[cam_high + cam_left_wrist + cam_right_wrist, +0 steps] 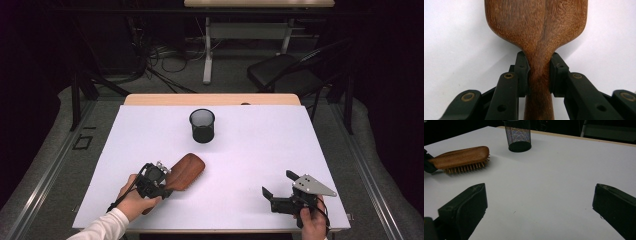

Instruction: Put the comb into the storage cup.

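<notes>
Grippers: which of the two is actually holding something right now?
The left gripper: its fingers clamp the neck of the wooden hairbrush. The right gripper rests apart, spread wide with only bare table between.

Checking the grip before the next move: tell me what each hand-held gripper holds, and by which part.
The left hand-held gripper is clamped on the wooden hairbrush at the neck of its handle, just below the head. The right hand-held gripper holds nothing.

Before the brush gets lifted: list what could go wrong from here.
The left gripper clamps the brown wooden hairbrush only at its narrow neck, so the heavy head may swing or slip. The black mesh cup looks narrow and light, so the brush may tip it. The right gripper is open, too far to steady anything.
</notes>
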Available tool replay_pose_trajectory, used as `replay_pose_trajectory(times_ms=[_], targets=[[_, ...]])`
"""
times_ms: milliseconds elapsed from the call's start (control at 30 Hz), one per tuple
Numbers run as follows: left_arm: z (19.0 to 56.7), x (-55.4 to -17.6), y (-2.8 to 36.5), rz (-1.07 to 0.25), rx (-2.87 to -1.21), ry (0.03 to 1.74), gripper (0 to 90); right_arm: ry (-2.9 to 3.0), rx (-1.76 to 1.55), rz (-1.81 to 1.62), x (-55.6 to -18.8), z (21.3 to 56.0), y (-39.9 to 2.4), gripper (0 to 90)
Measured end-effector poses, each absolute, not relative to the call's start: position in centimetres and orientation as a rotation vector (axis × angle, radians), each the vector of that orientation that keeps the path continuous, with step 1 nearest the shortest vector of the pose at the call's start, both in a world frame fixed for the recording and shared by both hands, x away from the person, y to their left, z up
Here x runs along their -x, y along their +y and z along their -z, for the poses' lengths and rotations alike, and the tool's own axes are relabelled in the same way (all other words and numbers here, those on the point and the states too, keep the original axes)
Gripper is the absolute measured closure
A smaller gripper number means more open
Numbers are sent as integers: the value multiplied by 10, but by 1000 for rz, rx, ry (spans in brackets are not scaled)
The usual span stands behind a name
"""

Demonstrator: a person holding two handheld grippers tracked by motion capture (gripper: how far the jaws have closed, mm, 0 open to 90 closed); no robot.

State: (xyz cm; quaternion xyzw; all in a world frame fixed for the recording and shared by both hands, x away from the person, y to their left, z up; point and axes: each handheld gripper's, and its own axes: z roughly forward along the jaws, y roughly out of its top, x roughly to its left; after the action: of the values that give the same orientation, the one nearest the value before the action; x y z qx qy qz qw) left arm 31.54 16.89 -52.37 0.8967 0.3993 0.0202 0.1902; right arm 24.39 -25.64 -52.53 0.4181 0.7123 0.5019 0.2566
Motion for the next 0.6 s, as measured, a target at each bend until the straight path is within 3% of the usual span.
replay_pose_trajectory(times_ms=[600], targets=[[520,-315,178,-37,-2371,1145,725,1929,-1136,-1366,-244,526,-256,0]])
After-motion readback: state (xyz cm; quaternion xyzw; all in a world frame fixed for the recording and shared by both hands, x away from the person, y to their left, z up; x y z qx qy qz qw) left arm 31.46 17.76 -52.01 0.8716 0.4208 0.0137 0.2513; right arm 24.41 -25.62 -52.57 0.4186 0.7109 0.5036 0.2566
